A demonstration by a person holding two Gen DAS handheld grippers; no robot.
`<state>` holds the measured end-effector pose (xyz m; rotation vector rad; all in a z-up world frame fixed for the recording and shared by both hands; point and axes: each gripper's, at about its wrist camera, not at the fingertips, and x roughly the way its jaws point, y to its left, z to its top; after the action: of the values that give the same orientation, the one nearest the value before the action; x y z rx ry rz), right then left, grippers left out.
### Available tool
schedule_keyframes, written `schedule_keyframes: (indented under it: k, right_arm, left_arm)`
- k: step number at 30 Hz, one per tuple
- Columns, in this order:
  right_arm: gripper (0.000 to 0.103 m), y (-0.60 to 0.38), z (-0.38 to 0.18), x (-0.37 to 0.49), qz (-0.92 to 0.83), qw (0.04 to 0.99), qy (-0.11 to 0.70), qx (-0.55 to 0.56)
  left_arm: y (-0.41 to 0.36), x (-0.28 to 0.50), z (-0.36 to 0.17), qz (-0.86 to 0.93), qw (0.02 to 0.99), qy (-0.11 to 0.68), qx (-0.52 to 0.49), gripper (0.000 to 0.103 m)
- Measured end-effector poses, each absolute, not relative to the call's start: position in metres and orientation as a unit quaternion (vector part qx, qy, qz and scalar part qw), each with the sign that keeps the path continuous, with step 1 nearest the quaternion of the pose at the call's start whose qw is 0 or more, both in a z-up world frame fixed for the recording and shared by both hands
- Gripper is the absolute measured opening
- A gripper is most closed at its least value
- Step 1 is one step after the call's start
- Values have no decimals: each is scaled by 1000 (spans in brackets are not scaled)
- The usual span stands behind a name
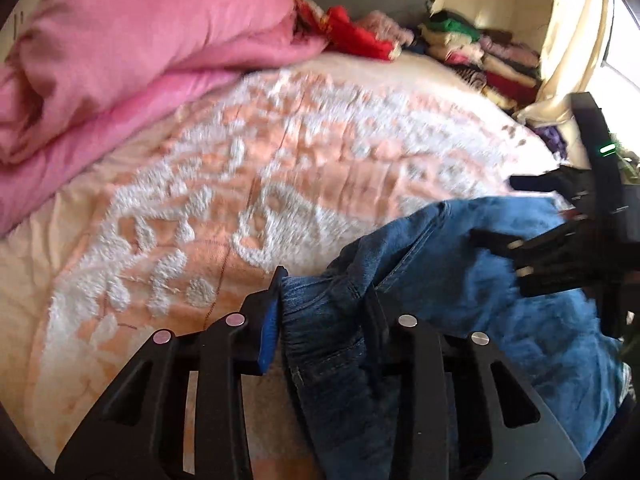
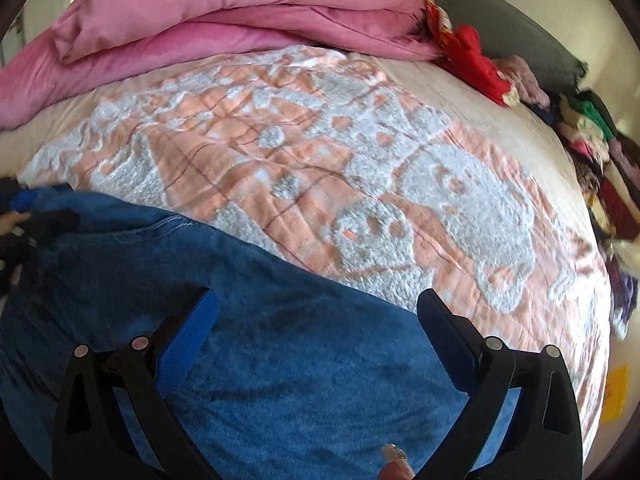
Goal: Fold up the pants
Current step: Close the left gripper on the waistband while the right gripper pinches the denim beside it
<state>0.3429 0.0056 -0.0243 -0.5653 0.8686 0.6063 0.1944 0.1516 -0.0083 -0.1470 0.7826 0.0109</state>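
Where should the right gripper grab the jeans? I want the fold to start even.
On the jeans' far edge, the stitched seam bordering the bedspread. Come from above with the open right gripper and straddle it. That edge is a free, thick fold; the left gripper already pinches the bunched waistband.

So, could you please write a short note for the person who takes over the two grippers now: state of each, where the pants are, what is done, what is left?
Left gripper: shut on a bunched edge of the blue jeans, seemingly the waistband.
Right gripper: open, jaws wide, over the jeans, gripping nothing.
Jeans: crumpled at the near side of the patterned bedspread; pink duvet at the far side.
Done: one grip taken. No neat fold shows.
Left: grip with the right gripper, spread the jeans flat, fold them.
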Motion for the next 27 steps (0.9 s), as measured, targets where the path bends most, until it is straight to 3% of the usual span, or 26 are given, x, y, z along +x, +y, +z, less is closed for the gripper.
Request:
schedule_keyframes:
  k: [8,13,15,17,27]
  right_arm:
    - [95,16,-16,323,327,819,362,-301]
    - [59,21,-14,309,353,814,354,-296]
    - [39,21,-13,299,369,809,351,-292]
    - [29,19,-10,288,380,807,348,-289]
    - [18,-32,37,231,395,842,318,-185]
  left_arm:
    - [139,163,18,-9,939,336,-69,26]
    - [136,153,18,-6,940,334,-69,26]
    - [137,150,18,-2,940,335,-66,26]
    - [138,147,17,3,940,334,-65,26]
    - [133,123,26,7,943,327,-65,27]
